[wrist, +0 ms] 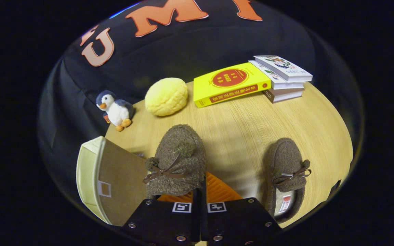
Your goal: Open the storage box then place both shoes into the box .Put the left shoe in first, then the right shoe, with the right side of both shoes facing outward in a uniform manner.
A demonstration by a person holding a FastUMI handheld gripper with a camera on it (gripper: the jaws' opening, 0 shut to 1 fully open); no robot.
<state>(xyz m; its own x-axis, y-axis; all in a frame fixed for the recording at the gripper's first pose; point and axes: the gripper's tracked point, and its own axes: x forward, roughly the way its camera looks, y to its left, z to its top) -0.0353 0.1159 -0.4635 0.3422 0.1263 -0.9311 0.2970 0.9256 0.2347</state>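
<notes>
Gripper view: the gripper has its fingers drawn close together, pinching the heel rim of the left shoe, a fuzzy brown slipper with a bow and pom-poms, its toe pointing away. Whether the shoe rests on the table or is lifted, I cannot tell. The right shoe lies apart on the table, to the right of the fingers, toe also pointing away; a small red-and-white label sits on its insole, too small to read. The box stands just left of the held shoe, its brown flap open. Beyond the shoes, along the far edge, are a penguin toy, a yellow bun and a stack of books. The yellow book leaning on the stack bears red lettering, illegible here.
</notes>
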